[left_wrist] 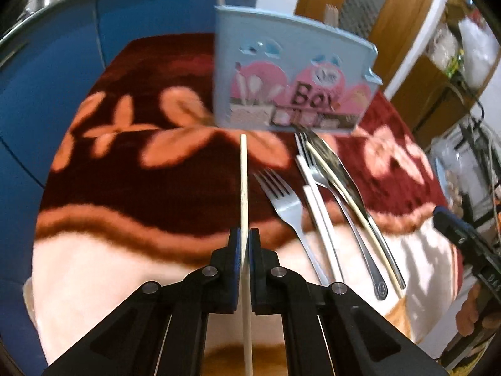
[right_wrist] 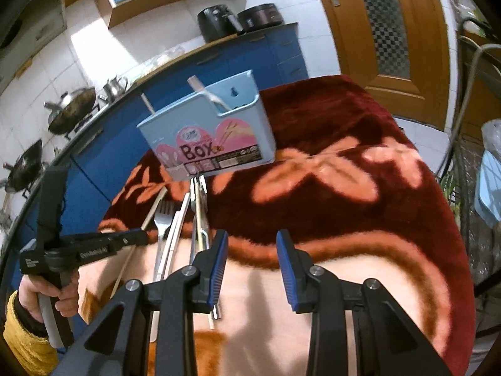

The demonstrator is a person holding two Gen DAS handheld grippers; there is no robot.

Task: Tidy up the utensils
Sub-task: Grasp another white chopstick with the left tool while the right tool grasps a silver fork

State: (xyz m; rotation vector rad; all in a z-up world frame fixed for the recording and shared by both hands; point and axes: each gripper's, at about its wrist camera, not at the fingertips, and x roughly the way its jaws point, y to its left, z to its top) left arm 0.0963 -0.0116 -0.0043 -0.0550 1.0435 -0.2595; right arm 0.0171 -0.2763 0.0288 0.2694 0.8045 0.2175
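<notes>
I am pinching one chopstick point(left_wrist: 244, 188) in the left gripper point(left_wrist: 244, 244) — light, stiff, slippery; gripping mid-shaft is steadying it; right gripper point(right_wrist: 252, 250) is hanging spread, empty.

A table covered by a plush dark-red blanket point(right_wrist: 360, 144) with peach flower shapes and a cream border fills both views. On it, upper centre, stands a light-blue utensil box point(right_wrist: 216, 131). Just below the box lie a fork point(left_wrist: 283, 200), a knife point(left_wrist: 341, 169), white-handled pieces point(left_wrist: 316, 200) and a chopstick point(left_wrist: 353, 216), bunched together.
</notes>
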